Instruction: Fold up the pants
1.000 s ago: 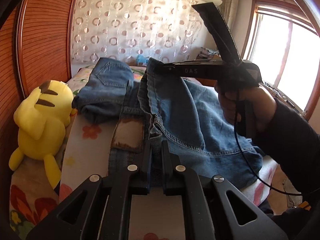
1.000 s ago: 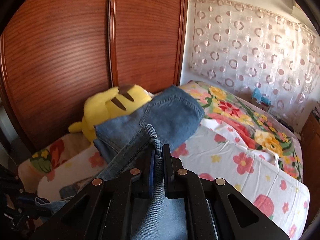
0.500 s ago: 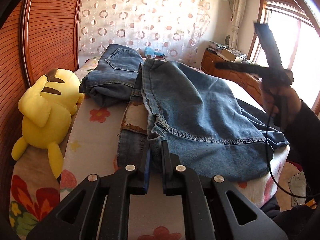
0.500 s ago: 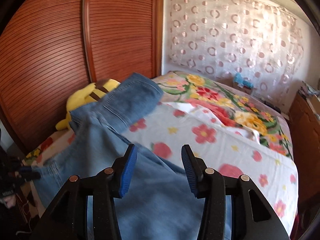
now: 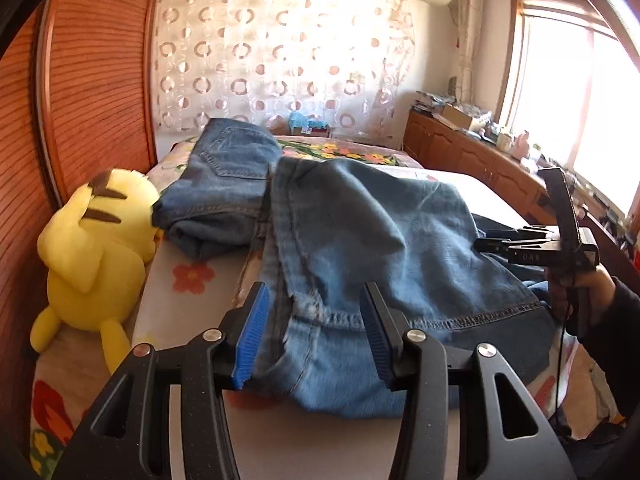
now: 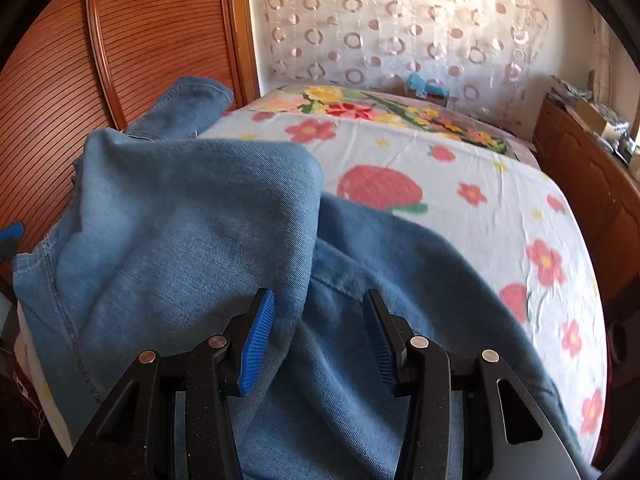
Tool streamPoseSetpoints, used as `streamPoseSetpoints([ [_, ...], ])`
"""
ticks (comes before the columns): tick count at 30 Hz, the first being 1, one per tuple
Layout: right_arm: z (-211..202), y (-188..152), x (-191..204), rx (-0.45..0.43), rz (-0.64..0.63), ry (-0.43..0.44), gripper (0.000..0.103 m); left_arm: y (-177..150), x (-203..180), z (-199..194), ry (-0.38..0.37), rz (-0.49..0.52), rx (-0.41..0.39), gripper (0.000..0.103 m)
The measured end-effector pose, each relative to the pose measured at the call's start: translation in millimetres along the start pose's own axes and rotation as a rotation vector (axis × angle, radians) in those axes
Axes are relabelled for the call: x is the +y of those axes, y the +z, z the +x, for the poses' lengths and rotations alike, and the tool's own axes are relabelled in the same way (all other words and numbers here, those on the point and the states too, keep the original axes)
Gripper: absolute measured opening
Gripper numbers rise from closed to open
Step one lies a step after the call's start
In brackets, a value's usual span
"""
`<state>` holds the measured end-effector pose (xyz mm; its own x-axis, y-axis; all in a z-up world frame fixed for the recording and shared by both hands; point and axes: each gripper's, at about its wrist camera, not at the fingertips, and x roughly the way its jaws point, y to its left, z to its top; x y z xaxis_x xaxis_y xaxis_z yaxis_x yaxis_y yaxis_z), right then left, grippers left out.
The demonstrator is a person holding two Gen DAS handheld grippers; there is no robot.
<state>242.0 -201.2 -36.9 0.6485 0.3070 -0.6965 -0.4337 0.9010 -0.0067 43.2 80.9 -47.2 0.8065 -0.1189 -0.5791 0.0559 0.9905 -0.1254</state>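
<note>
Light blue jeans (image 5: 360,232) lie on the flowered bed, one part folded over another, the stitched hem nearest me. My left gripper (image 5: 314,294) hovers at the hem's left corner. Its jaws are opening, with the denim edge loose between the blue pads and neither pad pressing on it. My right gripper (image 6: 318,300) is open low over the jeans (image 6: 180,220), above a fold edge, and grips nothing. The left wrist view shows that right gripper (image 5: 492,245) in a person's hand (image 5: 580,292) by the jeans' right side.
A second, darker pair of folded jeans (image 5: 224,184) lies behind the first, next to a yellow plush toy (image 5: 96,248) against the wooden wardrobe (image 5: 92,80). Flowered sheet (image 6: 440,184) stretches to the right. A wooden cabinet (image 5: 472,156) runs under the window.
Both grippers were shut on denim a second ago. The right one let go first and swung down to the jeans' right side. The left one has just released the hem; the fold lies flat.
</note>
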Motion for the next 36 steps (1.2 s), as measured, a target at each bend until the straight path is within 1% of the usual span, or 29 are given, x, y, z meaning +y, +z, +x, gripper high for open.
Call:
streamPoseSetpoints([
  [3, 3.3, 0.2, 4.5, 0.011, 0.004, -0.009, 0.048, 3.6, -2.4, 17.5, 0.001, 0.020, 0.039, 0.038],
  [4, 3.3, -0.8, 4.9, 0.010, 0.003, -0.011, 0.048, 4.3, -1.7, 21.9, 0.003, 0.019, 0.052, 0.037],
  [8, 0.9, -2.3, 8.2, 0.001, 0.005, -0.011, 0.049, 1.0, 0.9, 41.8, 0.023, 0.026, 0.115, 0.037],
  [10, 4.9, -6.7, 3.4, 0.002, 0.012, -0.003, 0.051, -3.4, 0.6, 49.5, 0.031, 0.034, 0.143, 0.037],
  [12, 6.5, -11.7, -2.2, 0.001, 0.008, 0.013, 0.058, -5.0, 3.4, 51.9, 0.026, 0.022, 0.149, 0.037],
  [15, 9.3, -16.5, -4.8, 0.006, -0.016, 0.000, 0.061, -4.7, 4.9, 51.3, 0.024, 0.013, 0.146, 0.036],
  [16, 10.7, -17.7, -5.9, 0.006, -0.023, -0.007, 0.062, -5.1, 3.2, 50.8, 0.029, 0.021, 0.141, 0.028],
  [17, 14.4, -15.8, -4.7, 0.006, -0.025, -0.010, 0.062, -5.5, 2.5, 50.8, 0.029, 0.027, 0.140, 0.022],
  [21, 13.1, -17.9, -7.9, 0.004, -0.022, -0.005, 0.063, -5.6, -0.3, 45.3, 0.024, 0.037, 0.124, 0.020],
  [23, 12.5, -18.7, -7.7, 0.003, -0.026, -0.013, 0.064, -1.8, 3.1, 31.3, 0.035, 0.028, 0.080, 0.020],
  [25, 12.5, -19.1, -7.9, 0.004, -0.026, -0.028, 0.069, 2.5, 10.1, 19.4, 0.036, 0.011, 0.059, 0.020],
  [28, 12.2, -20.3, -9.6, 0.007, -0.022, -0.032, 0.071, 3.5, 13.2, 10.6, 0.025, 0.004, 0.060, 0.021],
  [32, 11.5, -22.5, -10.8, 0.005, -0.027, -0.040, 0.072, -0.5, 5.3, 12.5, 0.032, 0.022, 0.077, 0.021],
  [33, 11.4, -23.2, -11.6, 0.005, -0.024, -0.039, 0.072, -0.5, 4.4, 13.7, 0.029, 0.023, 0.079, 0.024],
  [35, 11.2, -20.8, -9.4, 0.007, -0.020, -0.038, 0.072, 0.9, 3.9, 17.1, 0.020, 0.023, 0.081, 0.033],
  [36, 11.2, -20.9, -9.2, 0.007, -0.021, -0.039, 0.072, 2.3, 5.0, 18.5, 0.015, 0.020, 0.080, 0.041],
])
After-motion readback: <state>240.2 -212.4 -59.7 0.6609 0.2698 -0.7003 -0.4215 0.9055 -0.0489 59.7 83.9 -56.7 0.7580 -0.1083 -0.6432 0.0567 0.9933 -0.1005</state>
